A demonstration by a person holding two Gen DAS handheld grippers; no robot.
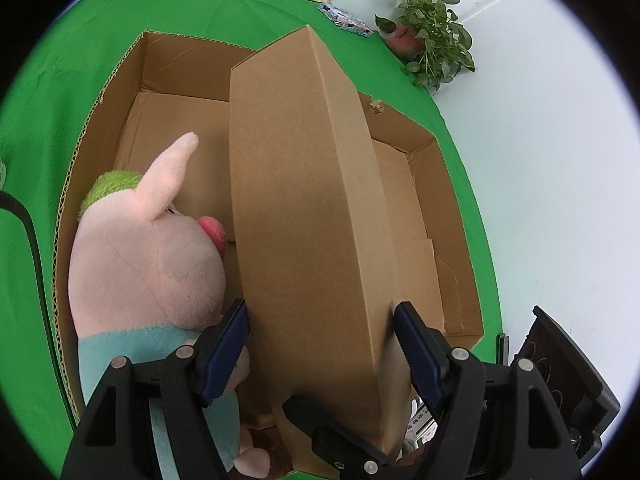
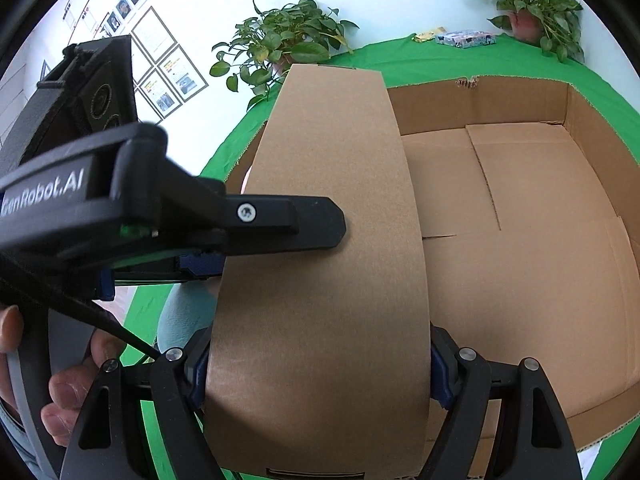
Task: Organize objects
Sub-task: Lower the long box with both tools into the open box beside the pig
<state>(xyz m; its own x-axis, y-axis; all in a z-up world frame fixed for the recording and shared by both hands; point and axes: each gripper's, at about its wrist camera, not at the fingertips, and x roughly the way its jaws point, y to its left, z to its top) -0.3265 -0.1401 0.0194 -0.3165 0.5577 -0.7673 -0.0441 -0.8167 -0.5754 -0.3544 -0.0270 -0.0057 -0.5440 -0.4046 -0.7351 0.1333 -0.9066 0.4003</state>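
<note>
- A flat closed carton (image 1: pixel 304 208) stands on edge inside the big open box (image 1: pixel 444 184), which sits on the green-covered bench (image 1: pixel 48 92).
- The left claw (image 1: pixel 320 344) pinches the carton across its thickness at the near end, its blue pads (image 1: pixel 228 344) pressed against both broad faces.
- The right claw (image 2: pixel 318 376) clamps the same carton at the near end too; its pads (image 2: pixel 440 376) bear on the two narrow edges, across the broad face.
- The left claw's black finger (image 2: pixel 280 220) lies over that broad face in the right wrist view, so both claws share the near end, the left one just above and to the left.
- The carton's long axis runs straight away from both claws, from near to far, roughly dividing the big box.
- A pink plush pig (image 1: pixel 152 256) in a teal top sits to the left of the carton, touching or nearly touching its face; the box floor to the right is bare cardboard.
- Judgement: the coming move turns on which way the carton tips or settles; leftward it presses the pig, rightward it has room.
- The person's left hand (image 2: pixel 60 384) grips its handle low and near; the right hand is out of view.
- Potted plants (image 2: pixel 280 48) and a small printed packet (image 2: pixel 464 38) stand at the far edge of the bench.
</note>
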